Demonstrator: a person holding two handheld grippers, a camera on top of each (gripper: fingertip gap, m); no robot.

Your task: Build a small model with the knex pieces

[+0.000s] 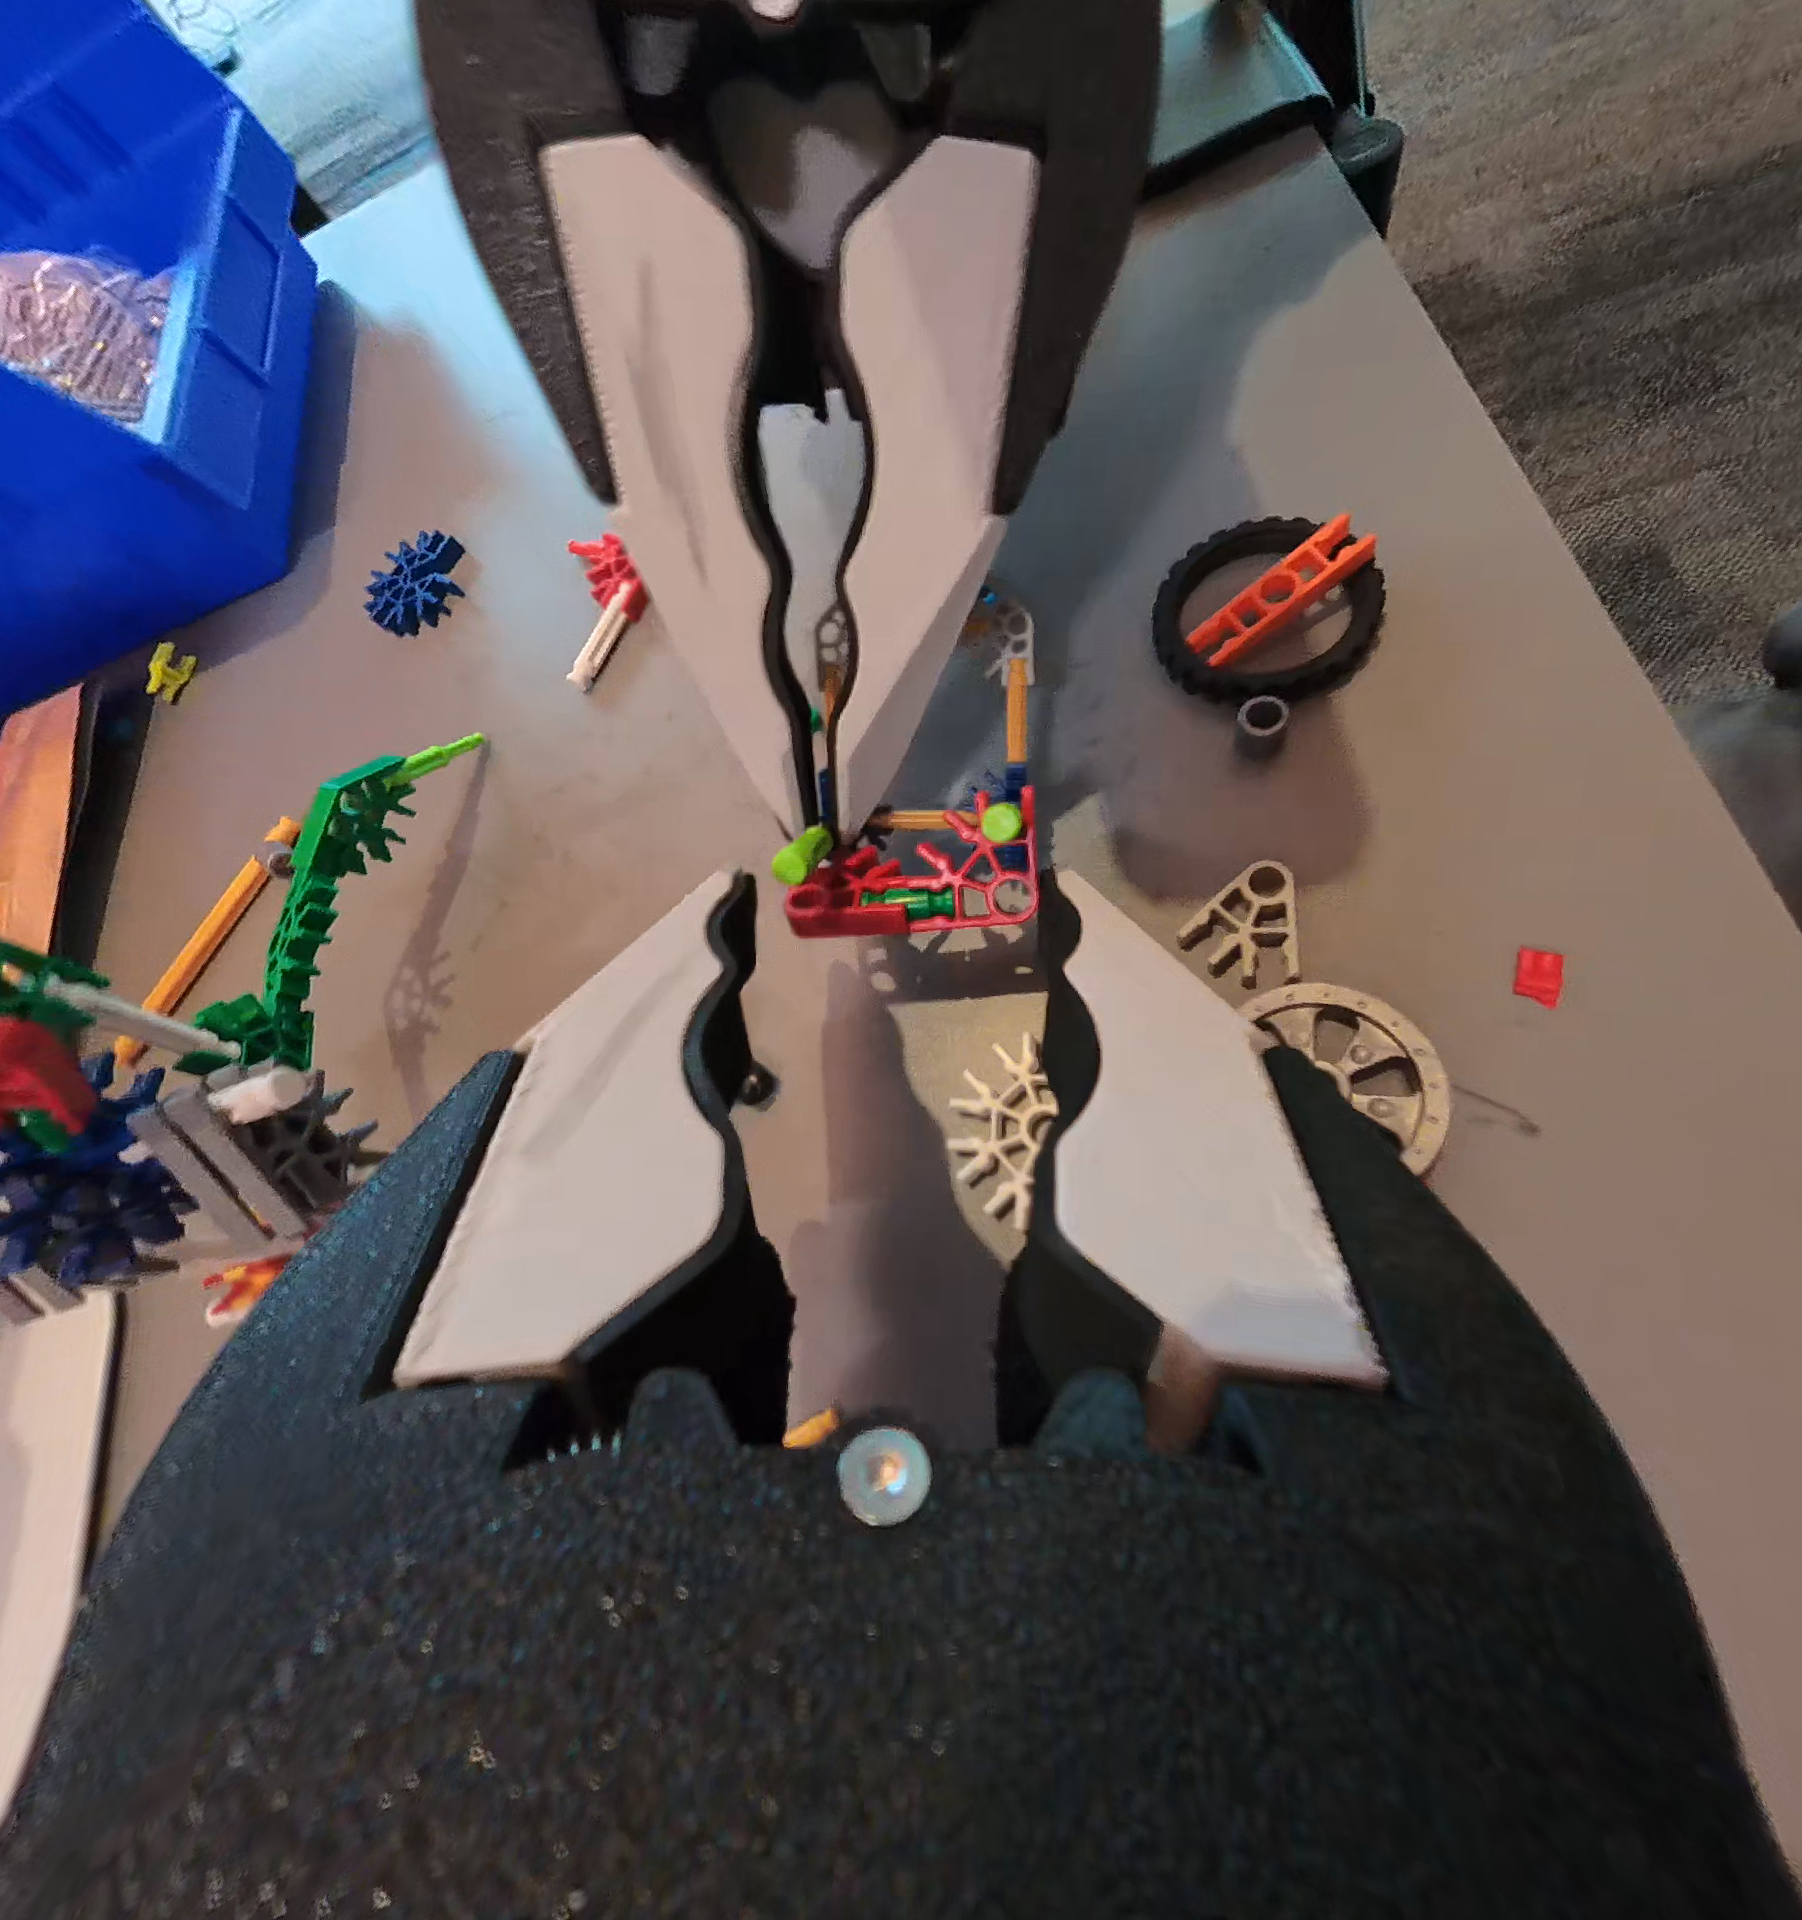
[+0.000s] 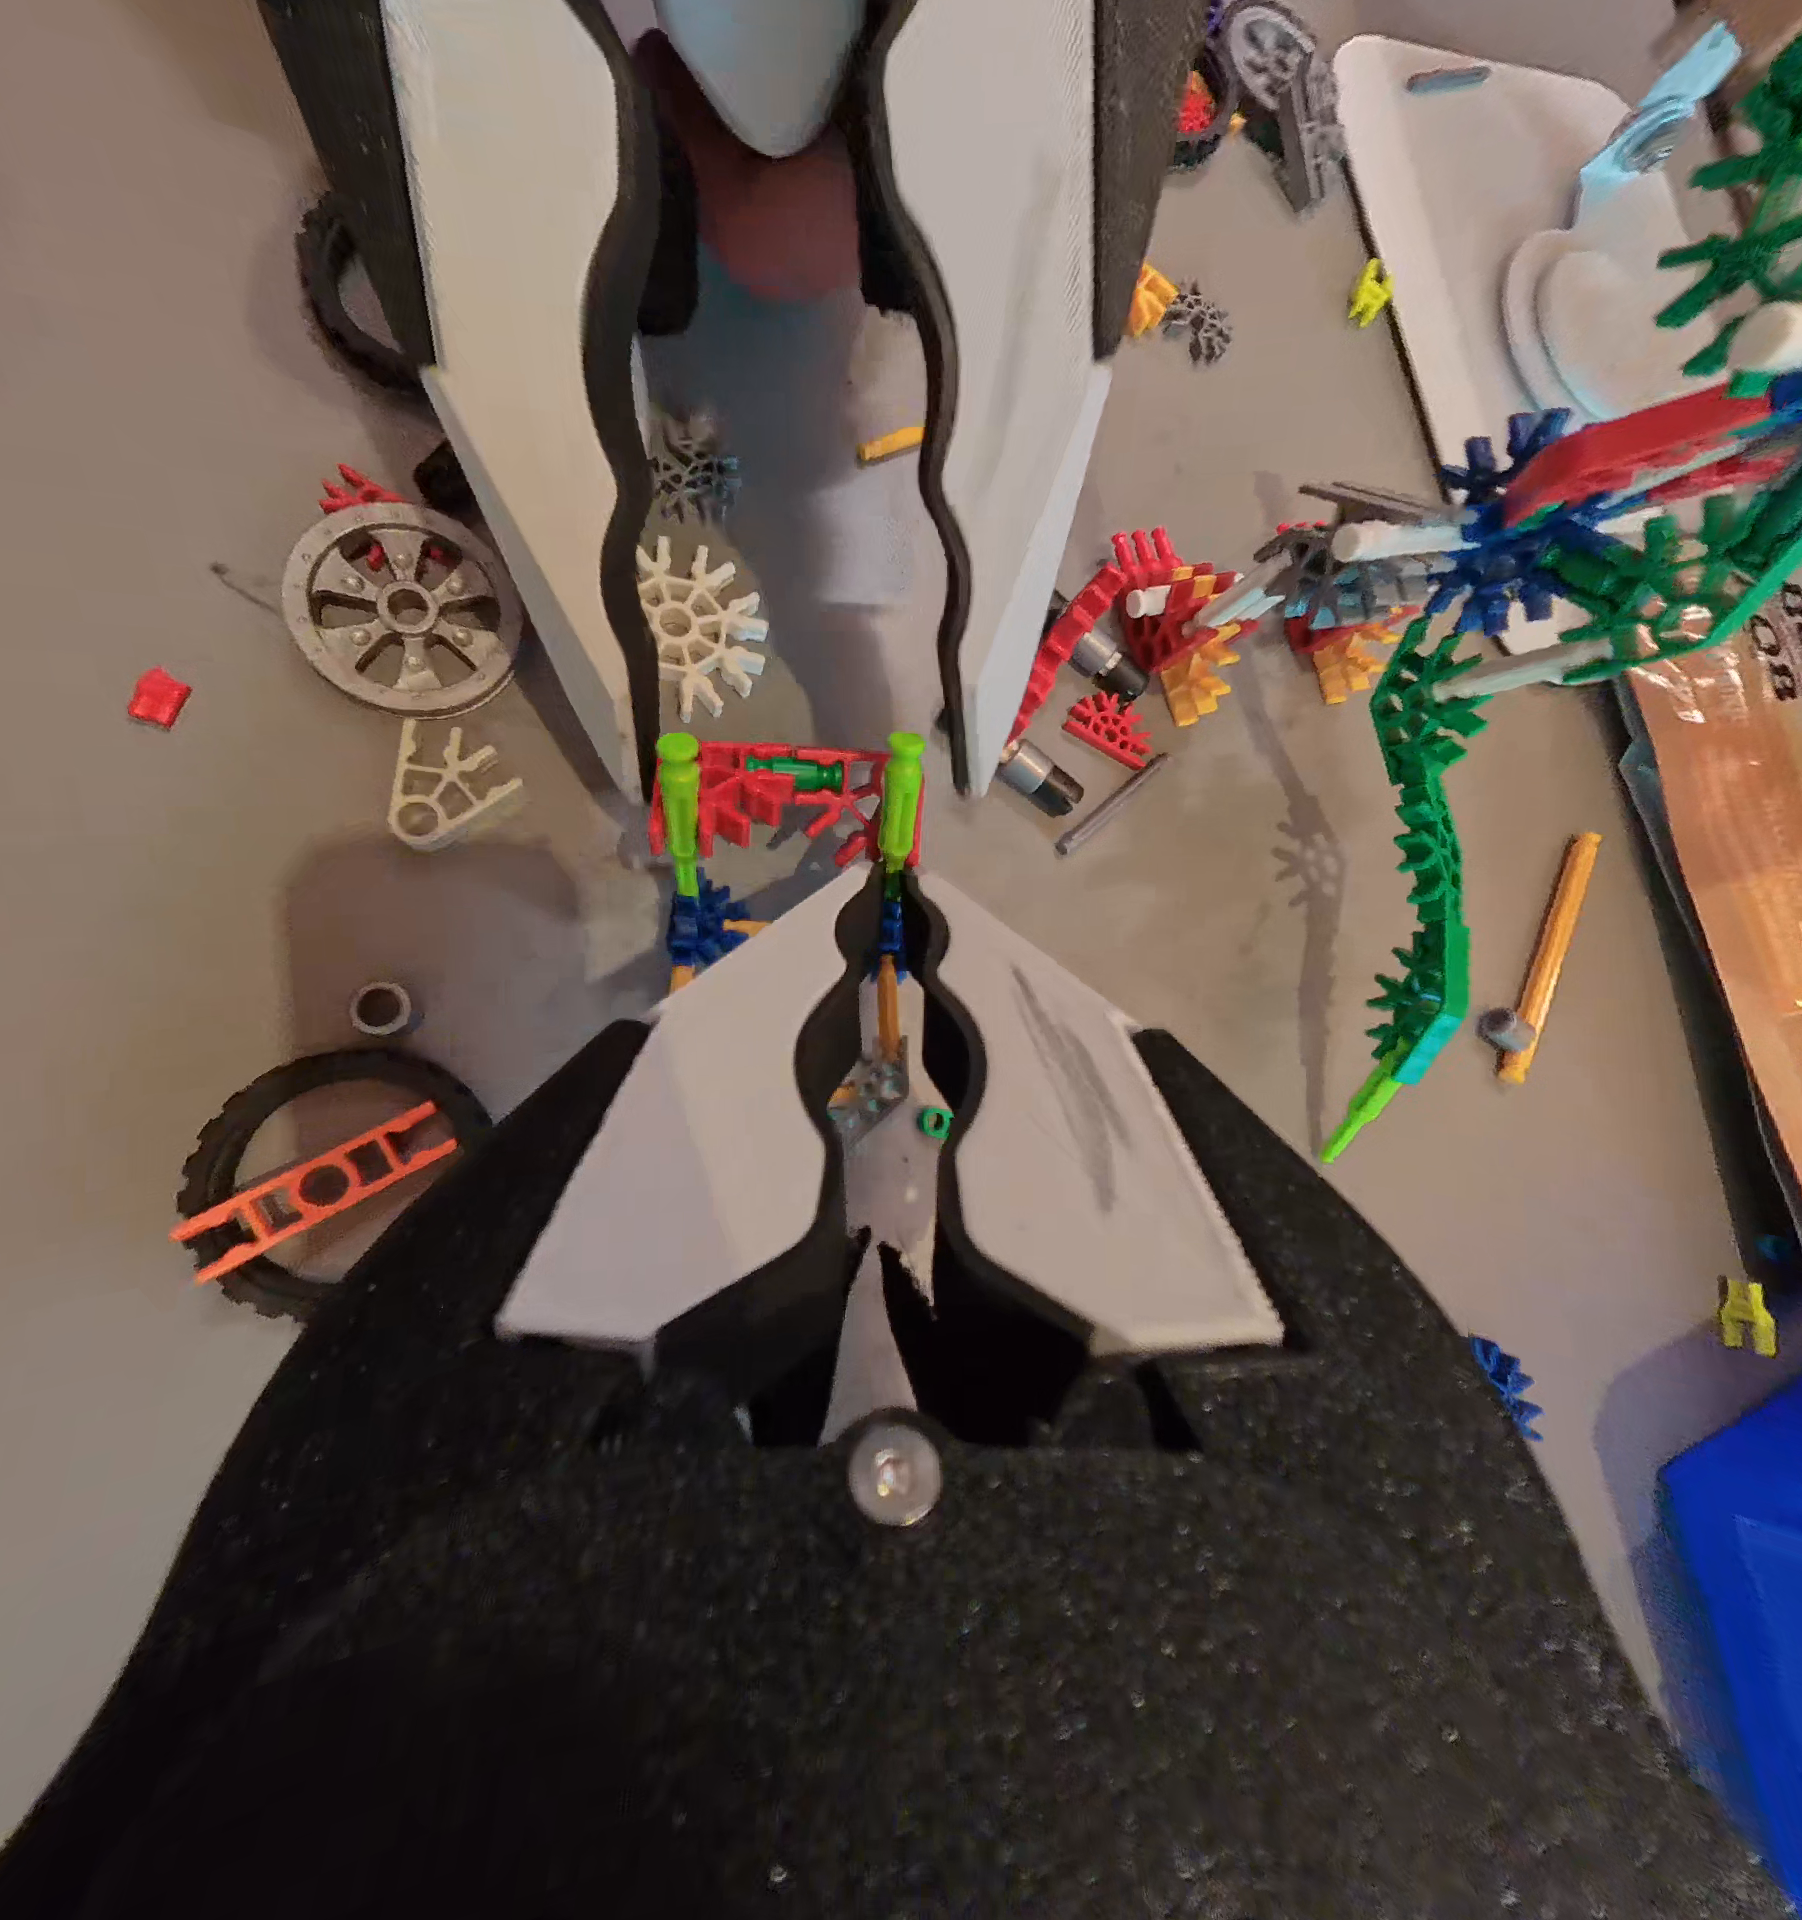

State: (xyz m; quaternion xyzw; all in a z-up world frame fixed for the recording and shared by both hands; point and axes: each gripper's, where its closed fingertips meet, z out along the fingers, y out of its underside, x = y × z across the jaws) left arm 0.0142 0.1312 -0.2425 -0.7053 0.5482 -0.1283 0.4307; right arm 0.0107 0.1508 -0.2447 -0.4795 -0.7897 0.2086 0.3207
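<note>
The two grippers are meeting nose to nose over a small rod-and-connector frame (image 2: 783, 821) sitting mid-frame on the grey surface (image 1: 1499, 831). The right gripper (image 2: 892, 883) is pinching that frame along one side, its jaws pressed onto the blue connector (image 2: 889, 935) and yellow rod (image 2: 886, 1013) just below a lime green rod (image 2: 902, 800). Facing it, the left gripper (image 1: 892, 904) is hanging with its jaws spread wide on either side of the frame's red connector end (image 1: 918, 883), not visibly touching it. A white snowflake connector (image 2: 699, 623) is lying between those open jaws. At the left of the right wrist view are sitting a silver wheel hub (image 2: 403, 608), a small red block (image 2: 159, 696) and a black tyre (image 2: 294, 1174) with an orange piece (image 2: 315, 1190) across it. A large green, blue and red build (image 2: 1603, 561) is filling the upper right, and a blue bin (image 1: 97, 343) is standing at the upper left of the left wrist view.
</note>
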